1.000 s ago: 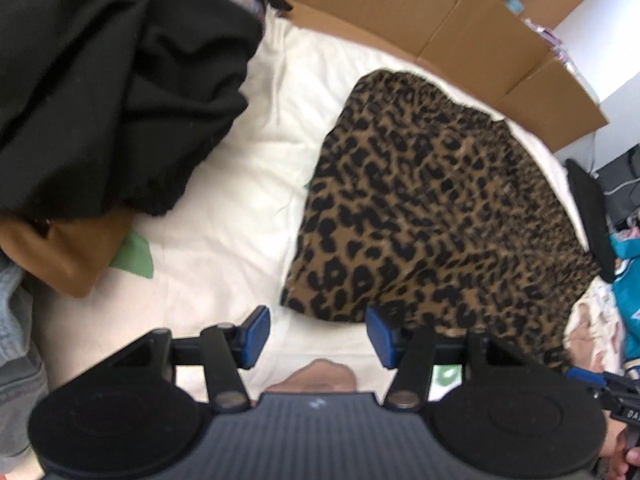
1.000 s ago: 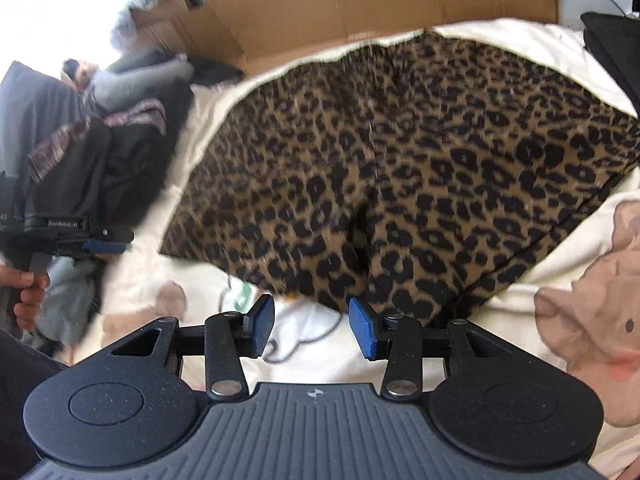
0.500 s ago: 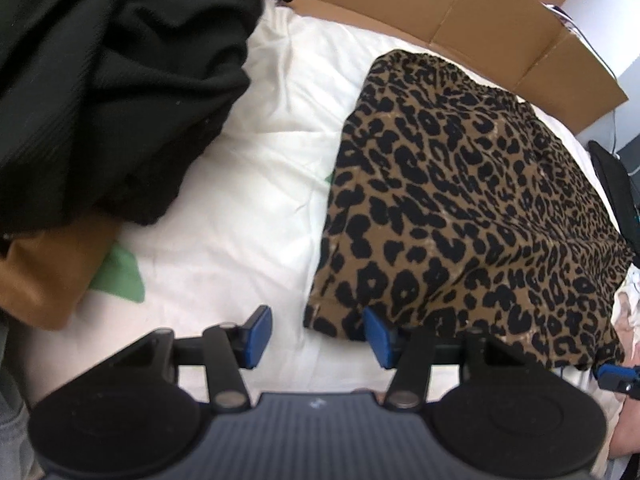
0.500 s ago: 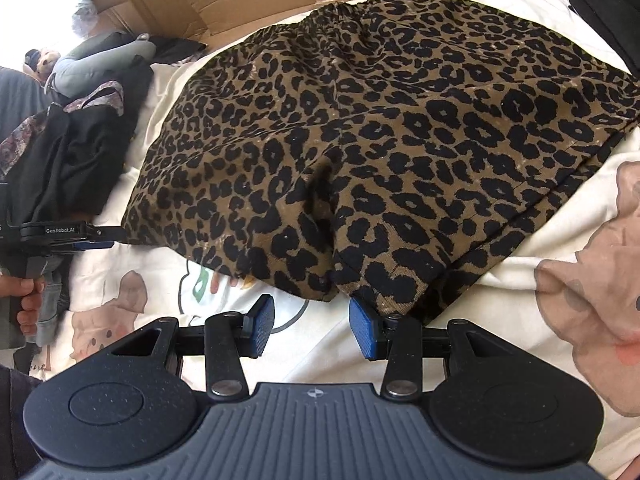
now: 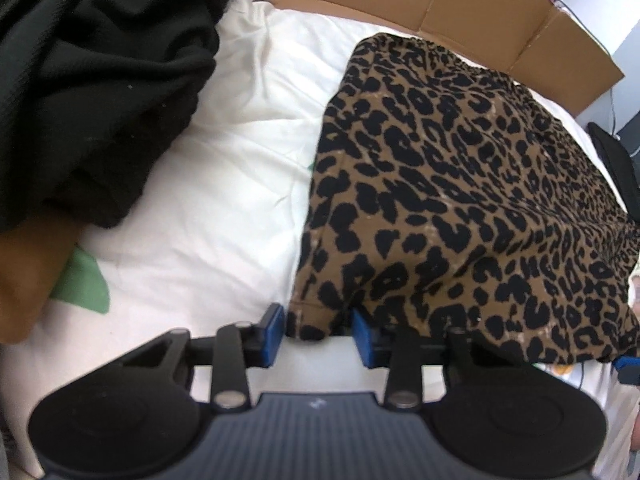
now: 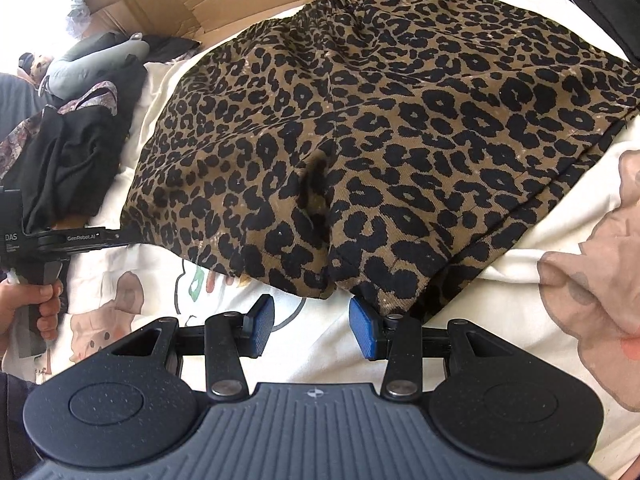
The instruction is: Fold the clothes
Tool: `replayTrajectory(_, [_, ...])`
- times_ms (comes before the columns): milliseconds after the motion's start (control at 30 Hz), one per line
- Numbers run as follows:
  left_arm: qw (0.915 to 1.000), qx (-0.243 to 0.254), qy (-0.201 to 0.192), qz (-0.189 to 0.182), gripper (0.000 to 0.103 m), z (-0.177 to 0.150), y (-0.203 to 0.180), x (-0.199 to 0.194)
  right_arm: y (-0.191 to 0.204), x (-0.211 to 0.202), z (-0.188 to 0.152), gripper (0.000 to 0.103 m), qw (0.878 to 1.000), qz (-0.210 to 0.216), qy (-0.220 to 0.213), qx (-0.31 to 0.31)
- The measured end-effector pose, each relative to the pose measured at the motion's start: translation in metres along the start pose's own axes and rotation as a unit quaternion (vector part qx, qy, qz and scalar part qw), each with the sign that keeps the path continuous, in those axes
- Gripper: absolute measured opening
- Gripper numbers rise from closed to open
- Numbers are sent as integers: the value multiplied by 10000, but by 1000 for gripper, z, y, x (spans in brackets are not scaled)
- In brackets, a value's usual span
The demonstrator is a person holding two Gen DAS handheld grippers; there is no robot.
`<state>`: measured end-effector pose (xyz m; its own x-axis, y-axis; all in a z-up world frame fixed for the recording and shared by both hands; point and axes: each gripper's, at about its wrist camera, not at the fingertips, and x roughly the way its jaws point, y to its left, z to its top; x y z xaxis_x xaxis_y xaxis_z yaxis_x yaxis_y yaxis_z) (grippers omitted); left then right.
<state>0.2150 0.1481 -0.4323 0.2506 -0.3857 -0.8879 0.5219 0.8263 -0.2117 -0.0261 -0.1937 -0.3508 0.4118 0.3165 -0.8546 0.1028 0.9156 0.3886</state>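
- Leopard-print shorts (image 6: 360, 128) lie spread flat on our white printed bedsheet (image 5: 224, 184), beside a black clothes pile (image 5: 92, 80).
- Our left gripper (image 5: 318, 336) stands wide, its blue pads straddling the shorts' near left hem corner.
- Our right gripper (image 6: 312, 326) stands wide, just short of the near hem.

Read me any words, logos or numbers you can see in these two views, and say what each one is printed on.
"GenRobot.AI": on the arm of the left hand-held gripper, seen in the right wrist view.
"DAS": on that hand-held gripper's black body; the smaller lines under it are too small to read.
The leopard-print shorts show no text.
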Motion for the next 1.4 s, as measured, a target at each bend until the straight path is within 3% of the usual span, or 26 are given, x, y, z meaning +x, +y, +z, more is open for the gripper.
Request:
replayTrajectory(167, [9997, 118, -94, -186, 41, -10, -10, -7, 1, 2, -1, 49, 10000, 5, 16, 22])
replayTrajectory(433, [9992, 368, -86, 127, 41, -20, -2, -10, 1, 3, -3, 49, 10000, 2, 63, -9])
replayTrajectory(567, [9995, 183, -236, 60, 41, -20, 10, -16, 1, 3, -5, 49, 10000, -15, 65, -8])
replayTrajectory(800, [9960, -604, -566, -338, 40, -14, 23, -8, 2, 2, -3, 49, 9999, 64, -45, 105])
replayTrajectory(1100, [9956, -530, -697, -322, 41, -13, 16, 0, -12, 21, 9, 49, 9954, -16, -126, 948])
replayTrajectory(1167, [9956, -556, -702, -283, 31, -14, 18, 0, -16, 25, 10, 49, 9934, 40, -119, 1141])
replayTrajectory(1200, [9961, -544, -672, -203, 15, -13, 18, 0, -17, 28, 10, 49, 9922, 137, -105, 1232])
replayTrajectory(1233, [9962, -569, -633, -198, 7, -11, 18, 1, -19, 30, 11, 41, 9909, 233, -90, 1322])
replayTrajectory(1300, [9961, -620, -584, -223, 6, -8, 18, -2, -20, 33, 12, 15, 9897, 426, -42, 1368])
replayTrajectory(1333, [9966, -568, -562, -190, 5, -5, 16, -4, -19, 34, 14, 9, 9903, 423, -21, 1321])
replayTrajectory(1400, [9978, -358, -551, -132, 5, 1, 11, -12, -21, 29, 18, 9, 9892, 519, -61, 1370])
